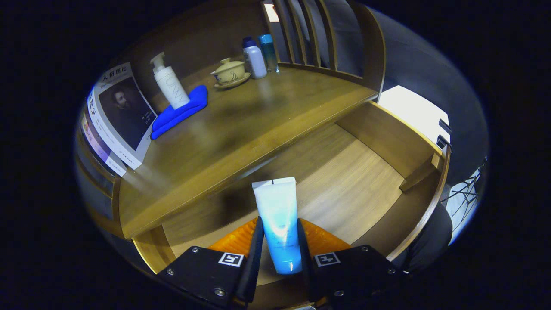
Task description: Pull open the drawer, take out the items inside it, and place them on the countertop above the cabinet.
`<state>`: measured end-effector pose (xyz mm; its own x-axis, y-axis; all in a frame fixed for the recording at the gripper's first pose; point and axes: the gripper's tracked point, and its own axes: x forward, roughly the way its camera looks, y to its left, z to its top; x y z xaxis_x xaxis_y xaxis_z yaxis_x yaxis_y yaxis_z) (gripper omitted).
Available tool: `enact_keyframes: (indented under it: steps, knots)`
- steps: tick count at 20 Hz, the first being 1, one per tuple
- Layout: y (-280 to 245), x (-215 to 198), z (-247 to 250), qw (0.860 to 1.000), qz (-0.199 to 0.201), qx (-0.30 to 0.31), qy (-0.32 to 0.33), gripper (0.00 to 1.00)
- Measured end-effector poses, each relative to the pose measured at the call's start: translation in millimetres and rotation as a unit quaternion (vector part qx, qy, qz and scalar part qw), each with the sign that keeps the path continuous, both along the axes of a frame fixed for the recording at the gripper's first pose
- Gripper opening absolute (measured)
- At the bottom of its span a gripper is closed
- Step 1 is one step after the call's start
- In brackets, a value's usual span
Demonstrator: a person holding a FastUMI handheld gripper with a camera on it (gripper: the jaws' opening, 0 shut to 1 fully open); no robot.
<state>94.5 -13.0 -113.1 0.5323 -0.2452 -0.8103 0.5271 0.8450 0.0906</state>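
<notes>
Tube (277,219): white at the crimped end, grading through pale blue to saturated blue at the cap end; both fingers of the tool (279,254) press on it.

Counter (258,125): medium-brown wood with fine straight grain. Drawer (344,181): lighter tan wood floor, same grain pattern.

Cloth (178,113), at 10 o'clock from the tube: solid bright blue. Pump bottle (170,84), standing on the cloth: white with grey lettering.

Book (122,112), at 9 o'clock from the cloth: white border around a dark portrait cover.

Lidded cup (230,72), at 12 o'clock: cream with a faint dark motif. Beside it, one bottle (254,58) white with a dark blue cap, one bottle (269,51) translucent teal.
</notes>
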Motion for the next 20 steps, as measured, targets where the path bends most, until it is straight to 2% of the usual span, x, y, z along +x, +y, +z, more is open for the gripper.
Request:
enact_keyframes:
  steps: [4, 12, 17, 20]
  knots:
    - [-7, -2, 8, 0.999, -0.027, 0.013, -0.014, 0.45]
    - [-41, -2, 45, 0.996, -0.071, -0.006, -0.059, 0.45]
    - [-45, 8, 70, 0.995, -0.054, -0.027, -0.084, 0.45]
    - [-37, 24, 85, 0.994, -0.025, -0.049, -0.096, 0.45]
